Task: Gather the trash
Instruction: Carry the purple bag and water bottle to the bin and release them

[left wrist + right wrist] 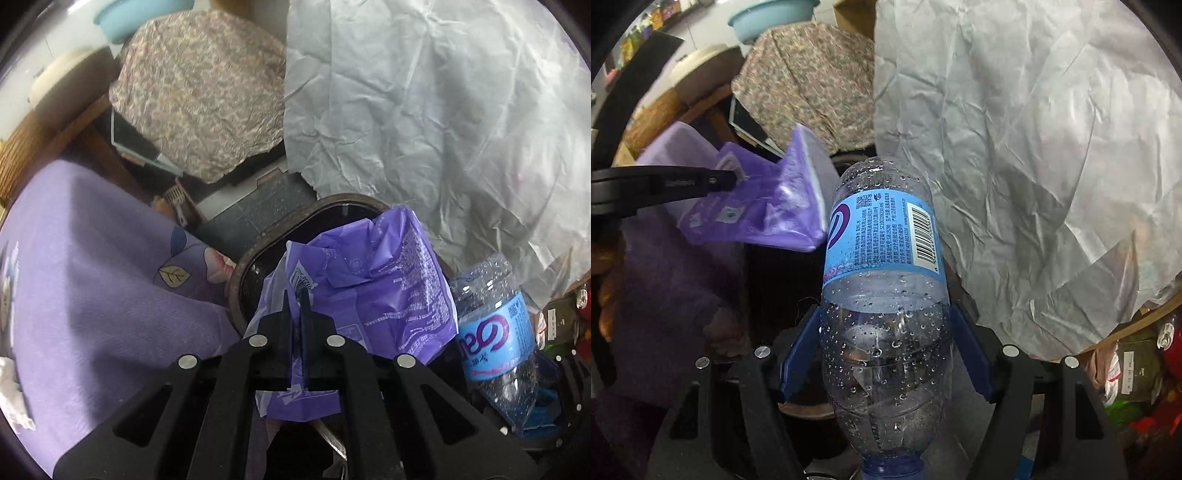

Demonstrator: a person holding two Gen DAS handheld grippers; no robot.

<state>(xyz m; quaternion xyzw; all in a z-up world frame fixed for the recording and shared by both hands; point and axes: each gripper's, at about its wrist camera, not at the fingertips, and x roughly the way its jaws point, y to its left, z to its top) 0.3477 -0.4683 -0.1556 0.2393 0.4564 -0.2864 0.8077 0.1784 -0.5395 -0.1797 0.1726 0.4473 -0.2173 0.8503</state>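
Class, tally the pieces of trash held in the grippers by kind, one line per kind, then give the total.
Purple plastic wrapper, in the left gripper: 1
Clear plastic bottle with blue label, in the right gripper: 1
Total: 2

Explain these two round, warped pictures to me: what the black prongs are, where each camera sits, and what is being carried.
No robot here: a person carries a hand-held two-finger gripper in each hand, each with a fisheye camera looking along its fingers.

The left wrist view shows the left gripper shut on a purple wrapper, above a dark bin beside a purple floral cloth.

The right wrist view shows the right gripper, blue pads either side of a clear plastic bottle, cap toward the camera. Crumpled white sheeting fills the background.

Both items look like collected trash.
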